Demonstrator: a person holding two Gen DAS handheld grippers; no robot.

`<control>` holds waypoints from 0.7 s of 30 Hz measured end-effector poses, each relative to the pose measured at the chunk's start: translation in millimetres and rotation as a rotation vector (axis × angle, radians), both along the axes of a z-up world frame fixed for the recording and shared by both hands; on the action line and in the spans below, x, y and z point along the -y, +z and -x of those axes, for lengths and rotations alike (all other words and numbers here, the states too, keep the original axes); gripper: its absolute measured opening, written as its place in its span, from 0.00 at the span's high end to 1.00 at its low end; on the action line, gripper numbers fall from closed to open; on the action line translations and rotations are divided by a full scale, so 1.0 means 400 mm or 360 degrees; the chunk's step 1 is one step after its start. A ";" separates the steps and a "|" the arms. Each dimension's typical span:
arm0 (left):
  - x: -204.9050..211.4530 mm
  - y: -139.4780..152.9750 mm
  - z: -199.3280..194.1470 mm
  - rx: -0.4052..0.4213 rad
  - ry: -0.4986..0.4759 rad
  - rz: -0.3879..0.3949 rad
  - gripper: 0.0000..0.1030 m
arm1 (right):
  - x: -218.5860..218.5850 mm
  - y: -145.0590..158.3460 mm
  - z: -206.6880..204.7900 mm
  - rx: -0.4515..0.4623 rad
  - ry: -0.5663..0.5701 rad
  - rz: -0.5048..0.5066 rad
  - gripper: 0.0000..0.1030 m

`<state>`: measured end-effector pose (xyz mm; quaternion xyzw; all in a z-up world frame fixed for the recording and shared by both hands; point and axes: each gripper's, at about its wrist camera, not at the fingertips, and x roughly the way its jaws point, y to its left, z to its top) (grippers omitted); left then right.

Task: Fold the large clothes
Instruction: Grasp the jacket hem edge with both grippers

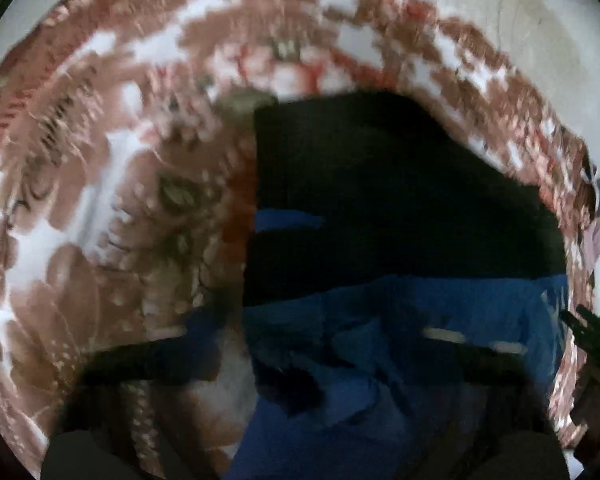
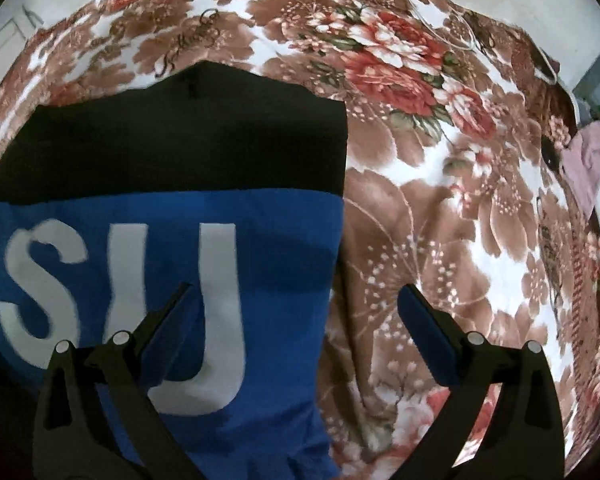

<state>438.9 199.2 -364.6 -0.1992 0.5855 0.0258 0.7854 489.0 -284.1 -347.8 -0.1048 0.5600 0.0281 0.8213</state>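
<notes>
Right tongs (image 2: pixel 296 300): jaws spread wide and holding nothing; blue pads (image 2: pixel 428 340) at the bottom of the right wrist view, the left one above the blue cloth, the right one above the bedspread.
Left tongs (image 1: pixel 304 340): dark and smeared low in the left wrist view; jaws part-way apart; I cannot tell whether they pinch any cloth, though blue fabric lies between and under them.
Garment (image 2: pixel 228 256): black and blue, lying flat on the left half of the right wrist view, black band on top, blue below, its straight side edge running down mid-frame.
Lettering (image 2: pixel 216 320): large white "S" and "J" on the blue part, the "J" just beside the left pad.
Garment in the left view: black panel mid-frame, rumpled blue folds below it toward the lower middle.
Bedspread (image 2: pixel 440 208): brown, white and red flowers, under the garment and filling the right side.
Pink cloth (image 2: pixel 588 160): bunched at the right edge, well apart from the garment.
Wall (image 1: pixel 500 20): pale, upper right.
</notes>
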 end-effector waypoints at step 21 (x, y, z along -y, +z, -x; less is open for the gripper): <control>-0.035 0.013 -0.056 0.0104 -0.0171 -0.0413 0.12 | 0.048 -0.026 -0.103 0.0076 -0.0117 -0.0104 0.05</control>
